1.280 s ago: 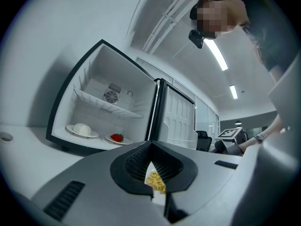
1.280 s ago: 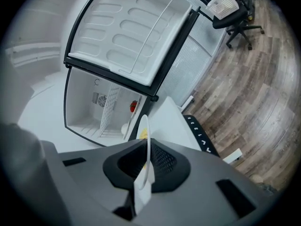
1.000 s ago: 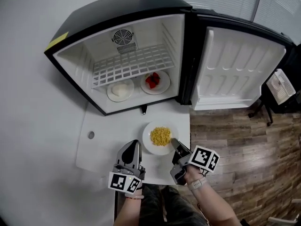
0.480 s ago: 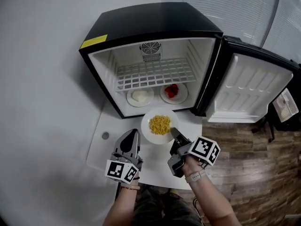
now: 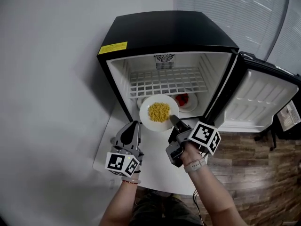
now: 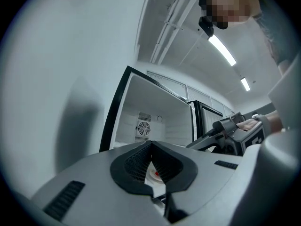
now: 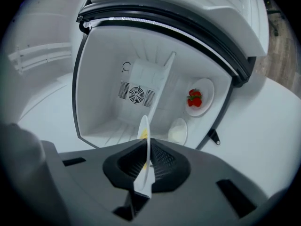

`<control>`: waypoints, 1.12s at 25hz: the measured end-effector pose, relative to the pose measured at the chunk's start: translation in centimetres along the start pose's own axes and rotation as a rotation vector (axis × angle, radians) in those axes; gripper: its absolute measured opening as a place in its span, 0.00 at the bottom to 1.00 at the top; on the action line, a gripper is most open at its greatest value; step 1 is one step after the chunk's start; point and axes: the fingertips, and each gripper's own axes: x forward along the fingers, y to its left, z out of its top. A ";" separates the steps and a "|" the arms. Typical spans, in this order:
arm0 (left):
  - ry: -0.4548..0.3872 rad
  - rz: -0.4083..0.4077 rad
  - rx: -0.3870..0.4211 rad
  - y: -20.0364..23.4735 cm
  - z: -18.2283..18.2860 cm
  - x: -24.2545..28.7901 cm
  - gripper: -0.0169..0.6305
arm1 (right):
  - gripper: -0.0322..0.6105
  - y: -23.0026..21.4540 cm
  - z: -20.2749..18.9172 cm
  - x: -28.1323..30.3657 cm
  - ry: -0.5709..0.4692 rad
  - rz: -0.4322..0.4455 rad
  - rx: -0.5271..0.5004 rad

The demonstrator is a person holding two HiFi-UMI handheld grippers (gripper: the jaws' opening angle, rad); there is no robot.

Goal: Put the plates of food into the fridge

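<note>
We think the round white plate of yellow food [image 5: 143, 116] should stay flat so nothing spills. It should then go slowly into the small black fridge [image 5: 169, 29], to a free spot that keeps it from bumping the white plate of red strawberries [image 5: 186, 100] or the white plate of pale food [image 7: 178, 131]. The right claw [image 5: 172, 120] is almost closed and pinches the near edge of the plate, which hangs in the air right at the open front of the fridge. The left claw [image 5: 134, 125] is closed with nothing in it, and it is near the plate but not touching it, over the white surface [image 5: 155, 161].
</note>
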 end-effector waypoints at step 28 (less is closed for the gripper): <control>-0.002 -0.091 -0.064 2.7 0.0 5.1 0.04 | 0.07 3.1 4.1 12.3 -0.084 -0.048 -0.036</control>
